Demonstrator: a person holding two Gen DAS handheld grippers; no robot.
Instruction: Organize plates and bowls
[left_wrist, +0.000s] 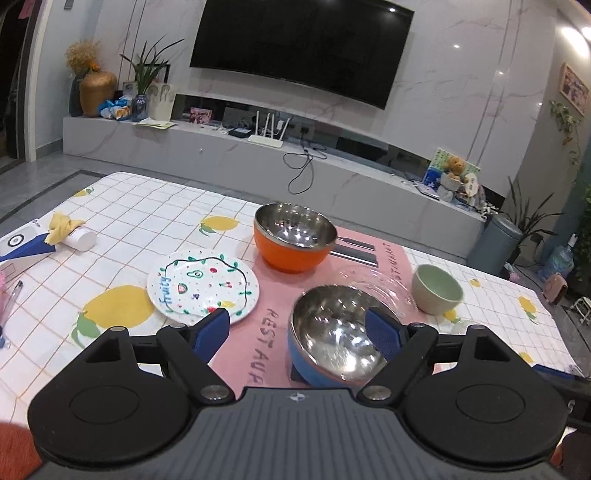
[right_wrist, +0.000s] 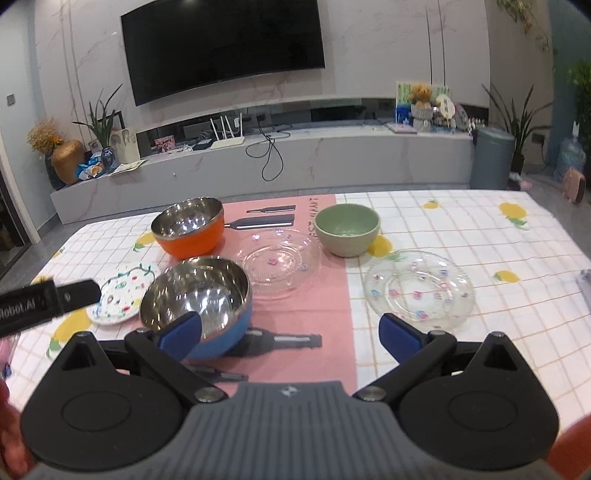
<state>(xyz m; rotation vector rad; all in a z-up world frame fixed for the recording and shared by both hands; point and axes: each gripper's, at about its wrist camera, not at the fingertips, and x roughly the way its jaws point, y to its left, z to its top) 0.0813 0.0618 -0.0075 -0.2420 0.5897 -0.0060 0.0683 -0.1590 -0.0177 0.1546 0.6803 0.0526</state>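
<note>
1. We are holding the left hand-held gripper (left_wrist: 295, 332) with jaws apart and empty, over the blue bowl (left_wrist: 332, 339) on the pink mat (left_wrist: 269, 291).
2. We are keeping the right hand-held gripper (right_wrist: 291, 332) spread too, near the glass plate (right_wrist: 419, 288).
3. We are judging that a rim grip suits the bowl best.

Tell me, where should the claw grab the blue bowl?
Probably the blue bowl's near rim, coming from above: one finger inside the steel lining, one outside the blue wall. The rounded body is too wide and slippery to squeeze whole, and the rim tilts up, open and unblocked.
</note>
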